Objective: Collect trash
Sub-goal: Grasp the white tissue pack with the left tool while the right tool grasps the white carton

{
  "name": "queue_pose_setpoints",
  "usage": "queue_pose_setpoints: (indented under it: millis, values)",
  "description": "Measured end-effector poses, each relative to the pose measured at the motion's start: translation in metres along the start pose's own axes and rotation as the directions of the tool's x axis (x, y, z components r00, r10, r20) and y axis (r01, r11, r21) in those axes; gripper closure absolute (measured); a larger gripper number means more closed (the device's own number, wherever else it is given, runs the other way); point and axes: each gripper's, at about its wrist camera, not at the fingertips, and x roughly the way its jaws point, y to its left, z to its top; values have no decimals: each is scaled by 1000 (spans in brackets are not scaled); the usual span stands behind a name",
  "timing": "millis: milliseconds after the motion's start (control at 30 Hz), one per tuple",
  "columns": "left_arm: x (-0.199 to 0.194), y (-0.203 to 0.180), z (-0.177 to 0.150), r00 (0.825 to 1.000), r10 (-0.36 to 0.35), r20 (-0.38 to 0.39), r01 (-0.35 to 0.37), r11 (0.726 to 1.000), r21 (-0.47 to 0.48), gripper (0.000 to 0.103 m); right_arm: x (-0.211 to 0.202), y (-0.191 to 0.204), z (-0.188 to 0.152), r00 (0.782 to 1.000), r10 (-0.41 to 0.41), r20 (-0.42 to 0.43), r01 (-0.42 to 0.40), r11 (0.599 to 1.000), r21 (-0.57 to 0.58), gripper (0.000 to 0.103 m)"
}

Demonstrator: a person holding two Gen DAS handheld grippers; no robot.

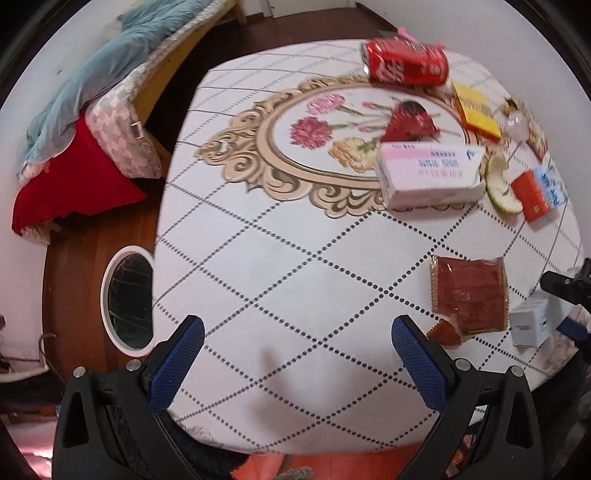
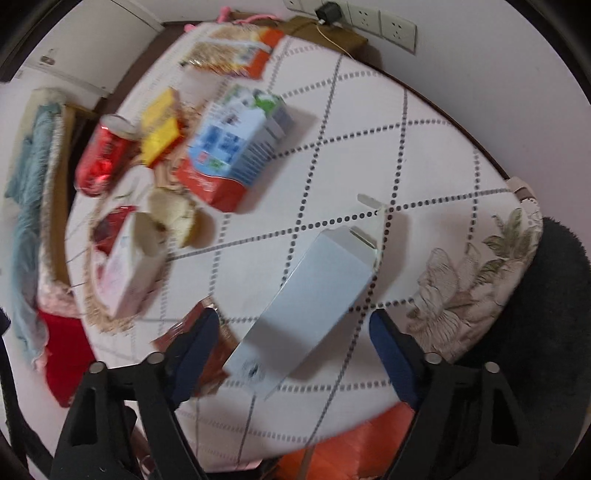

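Trash lies on a white tablecloth (image 1: 295, 258). I see a red cola can (image 1: 406, 62), a pink tissue box (image 1: 428, 173), a yellow packet (image 1: 476, 110), fruit peel (image 1: 498, 184), a brown wrapper (image 1: 469, 295) and a milk carton (image 2: 236, 147). My left gripper (image 1: 297, 332) hangs open over bare cloth with nothing between its fingers. My right gripper (image 2: 295, 325) points down over a long white box (image 2: 314, 302). The box lies between its blue pads (image 2: 388, 343), and a gap shows on both sides. The same box (image 1: 532, 321) appears at the left wrist view's right edge, beside a right finger (image 1: 561, 284).
A white-rimmed bin with a dark liner (image 1: 129, 299) stands on the wooden floor left of the table. Behind it is a bed with a blue blanket (image 1: 110, 66) and red cloth (image 1: 74, 184). A dark fuzzy seat (image 2: 535, 314) and wall sockets (image 2: 369, 18) border the table's other side.
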Motion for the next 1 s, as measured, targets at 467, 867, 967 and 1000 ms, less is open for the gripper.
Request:
queue_pose_setpoints:
  millis: [467,867,967,1000]
  values:
    - [-16,-98,85,987,-98,129,-5,780,626,0,-3,-7,60,997,-70,21,70,997,-11,62]
    - [29,-130,101,988,-111,-105,152,636,757,41,7,7,78,997,-55,-52,54,998,-26,55]
    - [26,-125,98,987,-117,-106,157,668,727,51,6,8,71,997,-66,-34,65,997,-48,58]
    - [24,-121,97,986,-119,-117,166,686,708,52,5,9,69,997,-68,-25,66,996,-62,66]
